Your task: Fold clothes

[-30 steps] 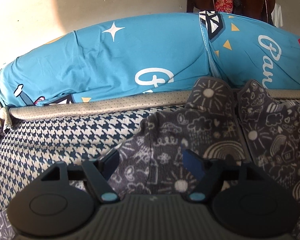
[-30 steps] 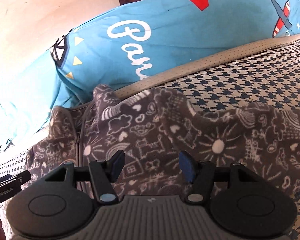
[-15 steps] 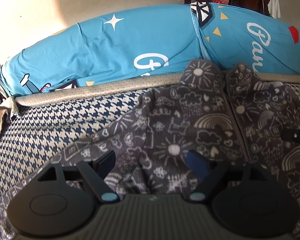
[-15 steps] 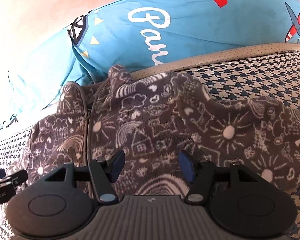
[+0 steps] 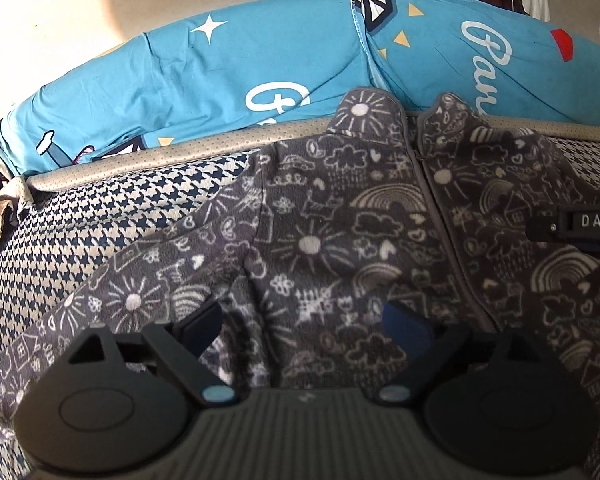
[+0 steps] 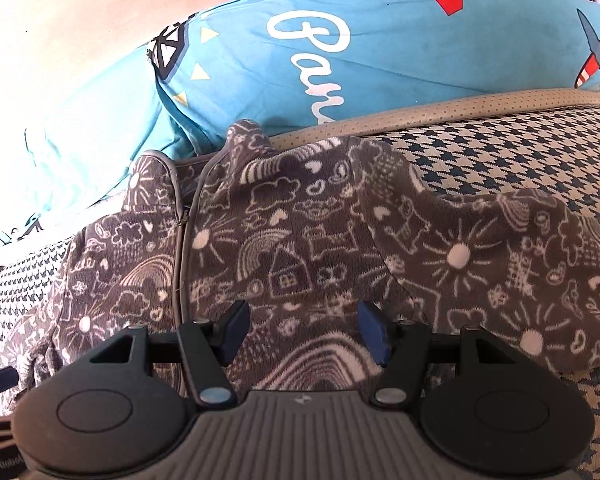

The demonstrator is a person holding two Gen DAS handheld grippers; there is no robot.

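Above the grey doodle-print jacket, the left gripper was opening with nothing clamped and the right gripper stood parted over the fabric, the jacket lying flat on the houndstooth cushion before the blue pillow.

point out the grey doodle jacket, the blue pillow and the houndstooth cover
grey doodle jacket (image 5: 312, 246), left wrist view, on the sun print left of the zip
blue pillow (image 6: 400, 64), right wrist view, on plain blue beside the white lettering
houndstooth cover (image 5: 100, 216), left wrist view, on bare check left of the sleeve
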